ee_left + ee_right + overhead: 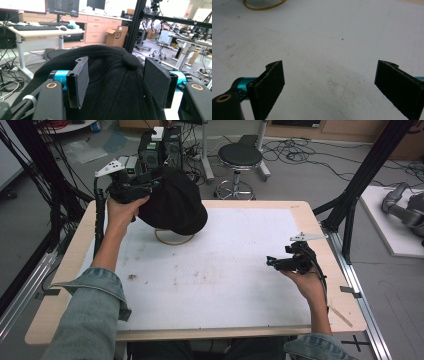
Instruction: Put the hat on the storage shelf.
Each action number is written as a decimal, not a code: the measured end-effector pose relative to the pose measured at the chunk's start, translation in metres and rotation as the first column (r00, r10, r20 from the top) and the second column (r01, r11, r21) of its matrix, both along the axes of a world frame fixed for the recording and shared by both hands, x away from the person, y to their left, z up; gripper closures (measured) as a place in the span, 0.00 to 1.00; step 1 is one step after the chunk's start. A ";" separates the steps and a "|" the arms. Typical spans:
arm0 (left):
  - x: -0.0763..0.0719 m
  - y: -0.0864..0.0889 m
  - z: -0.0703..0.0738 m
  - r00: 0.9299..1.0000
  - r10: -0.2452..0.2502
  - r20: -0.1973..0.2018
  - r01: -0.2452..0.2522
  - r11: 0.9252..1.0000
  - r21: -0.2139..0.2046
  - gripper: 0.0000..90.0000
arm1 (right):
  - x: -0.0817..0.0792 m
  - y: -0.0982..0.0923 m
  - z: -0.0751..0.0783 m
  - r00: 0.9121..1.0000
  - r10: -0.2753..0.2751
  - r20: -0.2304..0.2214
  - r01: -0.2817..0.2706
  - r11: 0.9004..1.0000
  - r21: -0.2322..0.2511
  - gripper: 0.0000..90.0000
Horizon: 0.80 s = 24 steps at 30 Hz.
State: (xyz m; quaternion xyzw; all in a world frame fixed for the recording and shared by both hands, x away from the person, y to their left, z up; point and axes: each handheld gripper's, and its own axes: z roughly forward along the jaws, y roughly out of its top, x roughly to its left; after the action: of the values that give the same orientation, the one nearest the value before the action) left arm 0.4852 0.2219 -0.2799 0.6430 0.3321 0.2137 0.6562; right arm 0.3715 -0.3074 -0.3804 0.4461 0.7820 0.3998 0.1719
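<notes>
So the left tool is sitting right at the black cap, with its jaws apart and the cap's crown bulging up between them. From the left gripper view there's a gap between each pad and the fabric, so it's not pinching anything, just straddling it. In the high view the cap is up at the far left part of the counter, hanging over a thin yellowish ring that lies flat on the white surface. Can't tell from here whether the cap's brim is actually resting on the ring or just above it.

Left hand is wrapped around the left tool's body from behind, forearm stretched forward across the counter, denim sleeve pushed back toward the elbow.

The right tool is over on the right side, well apart from the cap, jaws spread wide with nothing between them but bare counter. It points in toward the middle, held low, with the right hand cupping it from underneath and the cable trailing back over the wrist.
</notes>
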 end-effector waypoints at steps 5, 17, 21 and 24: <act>-0.011 0.011 0.001 1.000 0.005 0.007 -0.005 1.000 0.013 0.40 | 0.003 0.002 0.001 1.000 0.006 0.009 -0.006 1.000 0.000 0.10; -0.041 0.038 -0.008 0.999 0.040 -0.003 -0.040 0.998 0.048 0.38 | 0.006 0.008 0.004 1.000 0.018 0.012 -0.018 1.000 0.006 0.10; -0.051 0.047 -0.013 0.999 0.045 -0.008 -0.045 0.998 0.043 0.37 | 0.007 0.009 0.003 1.000 0.018 0.011 -0.018 1.000 0.008 0.10; -0.057 0.050 -0.017 0.998 0.058 -0.006 -0.058 0.995 0.078 0.37 | 0.008 0.009 0.003 1.000 0.024 0.011 -0.024 1.000 0.006 0.10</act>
State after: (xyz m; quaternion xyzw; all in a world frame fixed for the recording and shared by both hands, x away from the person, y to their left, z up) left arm 0.4282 0.2720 -0.2969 0.6589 0.3448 0.2427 0.6229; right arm 0.3791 -0.2984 -0.3774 0.4348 0.7851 0.4069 0.1701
